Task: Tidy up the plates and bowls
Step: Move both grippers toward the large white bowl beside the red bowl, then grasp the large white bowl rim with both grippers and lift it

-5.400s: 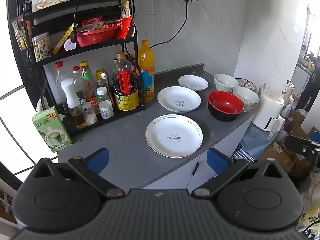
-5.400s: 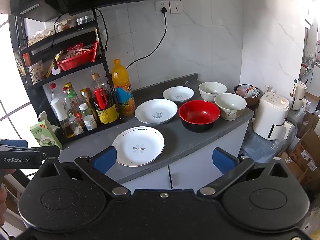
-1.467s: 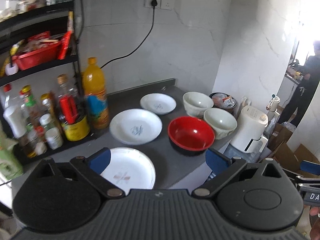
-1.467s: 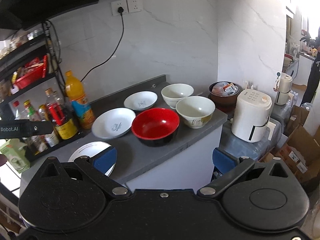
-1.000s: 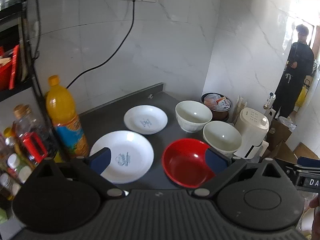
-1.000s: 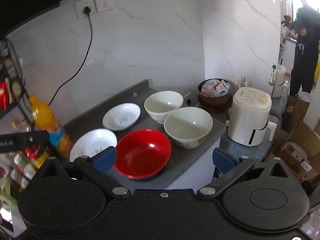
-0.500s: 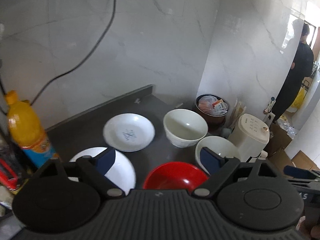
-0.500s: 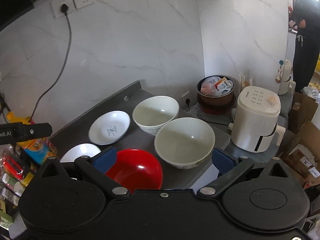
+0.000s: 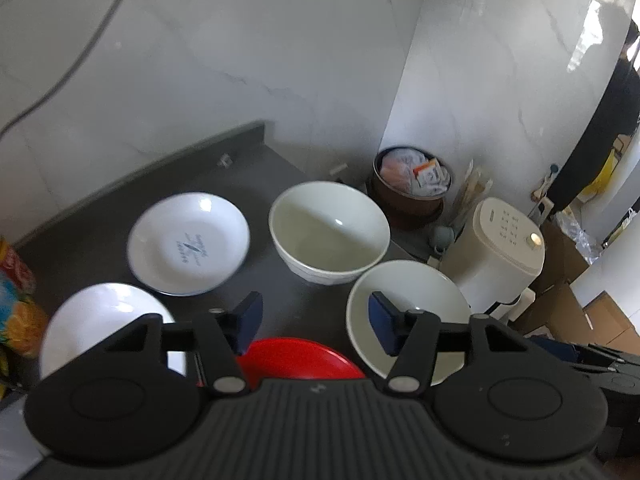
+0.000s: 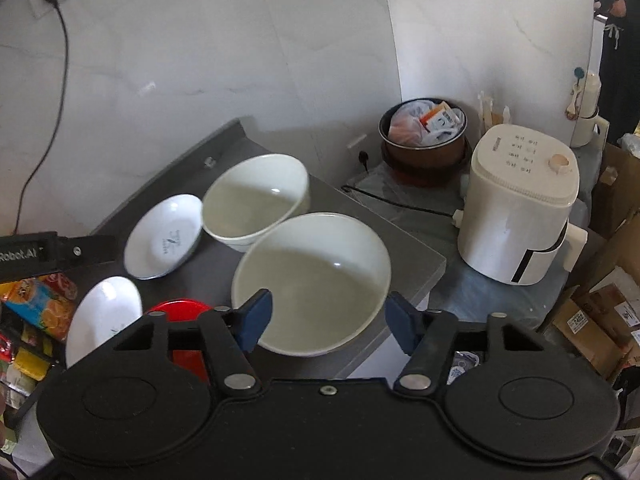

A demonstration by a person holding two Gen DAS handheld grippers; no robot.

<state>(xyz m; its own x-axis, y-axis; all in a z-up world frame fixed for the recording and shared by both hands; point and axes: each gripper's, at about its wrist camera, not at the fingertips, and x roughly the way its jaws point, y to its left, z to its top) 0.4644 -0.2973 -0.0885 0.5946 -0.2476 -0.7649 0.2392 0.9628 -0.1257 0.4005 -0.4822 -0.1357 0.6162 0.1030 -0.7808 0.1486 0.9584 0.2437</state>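
Two cream bowls stand on the dark counter (image 9: 264, 176): a far bowl (image 9: 329, 233) (image 10: 256, 196) and a near bowl (image 9: 424, 300) (image 10: 316, 276) by the counter's right edge. A red bowl (image 9: 296, 360) (image 10: 180, 308) sits low, partly behind the fingers. A small white plate (image 9: 188, 243) (image 10: 163, 236) lies at the back, a larger white plate (image 9: 100, 320) (image 10: 102, 316) at the left. My left gripper (image 9: 314, 318) is open above the counter between the red bowl and the near bowl. My right gripper (image 10: 326, 320) is open, its fingers straddling the near bowl's front rim, holding nothing.
A white appliance (image 9: 500, 252) (image 10: 520, 208) stands off the counter's right end, a brown pot (image 9: 412, 188) (image 10: 424, 136) of packets behind it. Orange bottle label (image 9: 16, 300) at the left. Cardboard boxes (image 10: 600, 320) on the floor. A person in dark clothes (image 9: 616, 120) stands at the far right.
Both grippers have moved right and closer to the bowls. Both now show narrower finger gaps than before. The near cream bowl now sits between the right fingers.
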